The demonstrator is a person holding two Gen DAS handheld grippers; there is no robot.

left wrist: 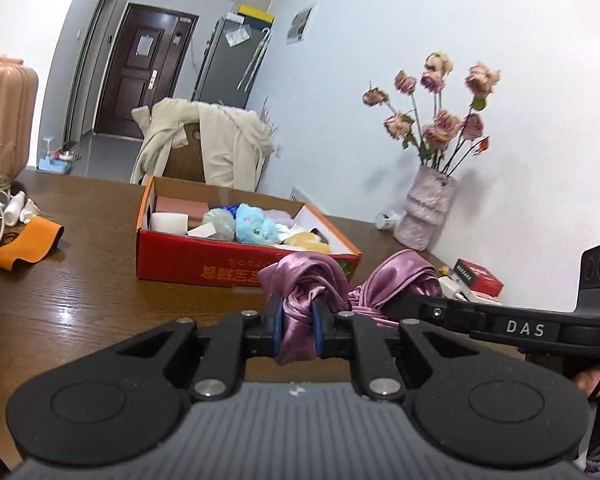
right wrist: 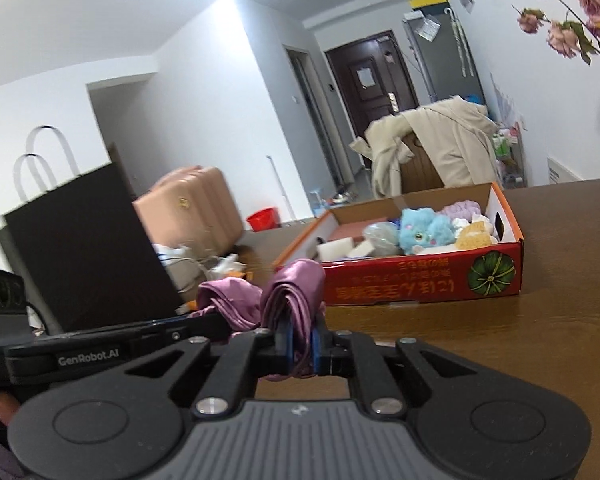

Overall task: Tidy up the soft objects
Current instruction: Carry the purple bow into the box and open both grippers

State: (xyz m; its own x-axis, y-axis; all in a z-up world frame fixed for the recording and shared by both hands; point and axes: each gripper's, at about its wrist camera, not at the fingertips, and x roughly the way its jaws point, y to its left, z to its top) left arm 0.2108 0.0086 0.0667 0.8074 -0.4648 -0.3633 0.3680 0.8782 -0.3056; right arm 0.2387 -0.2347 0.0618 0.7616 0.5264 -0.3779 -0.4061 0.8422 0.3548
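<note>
Holding the purple satin cloth [left wrist: 300,280] bunched between both claws, left claw [left wrist: 296,320] and right claw [right wrist: 300,340] each clamped on it, I see the red box [left wrist: 220,256] straight ahead, probably nearer my left.

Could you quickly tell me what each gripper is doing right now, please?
Left gripper: shut on the purple satin cloth.
Right gripper: shut on the same purple satin cloth, at another bunched part.

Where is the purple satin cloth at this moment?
The purple satin cloth is pinched in both the left gripper and right gripper, just before the red box.
</note>
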